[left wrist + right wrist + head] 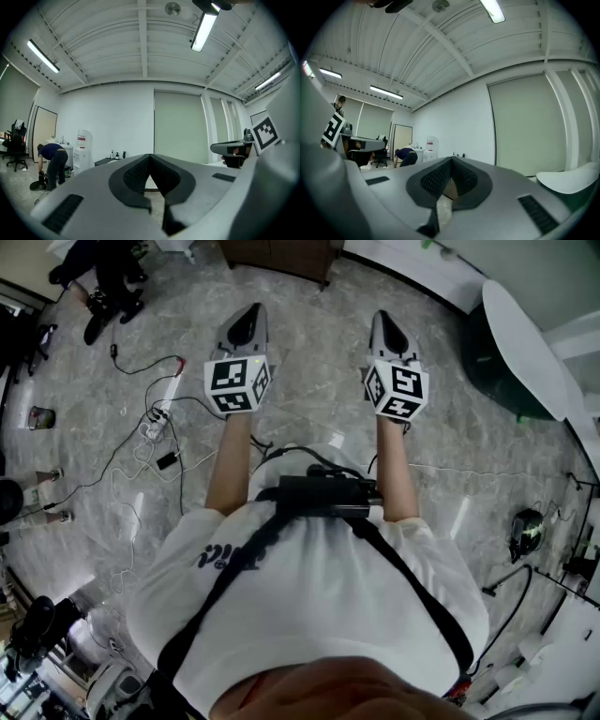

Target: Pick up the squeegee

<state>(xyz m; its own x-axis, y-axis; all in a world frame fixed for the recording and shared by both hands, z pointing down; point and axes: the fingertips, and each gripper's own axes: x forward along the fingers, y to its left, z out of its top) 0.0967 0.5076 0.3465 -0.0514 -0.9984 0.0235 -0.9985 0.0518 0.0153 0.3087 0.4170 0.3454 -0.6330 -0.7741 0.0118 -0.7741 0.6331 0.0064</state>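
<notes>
No squeegee shows in any view. In the head view, a person holds both grippers out level over a grey marble floor (309,381), side by side. My left gripper (249,317) has its jaws together at the tip with nothing between them; its own view shows the dark pads (136,176) meeting at a point (150,157). My right gripper (382,321) is likewise shut and empty, its pads (438,178) closing at the tip (451,161). Each gripper shows at the edge of the other's view: the right gripper (232,149) and the left gripper (361,143).
A white round table (525,343) stands at the right. Cables and a power strip (155,423) lie on the floor at the left. A dark cabinet (281,259) is ahead. Far off, a person (54,161) bends down near a water dispenser (82,150).
</notes>
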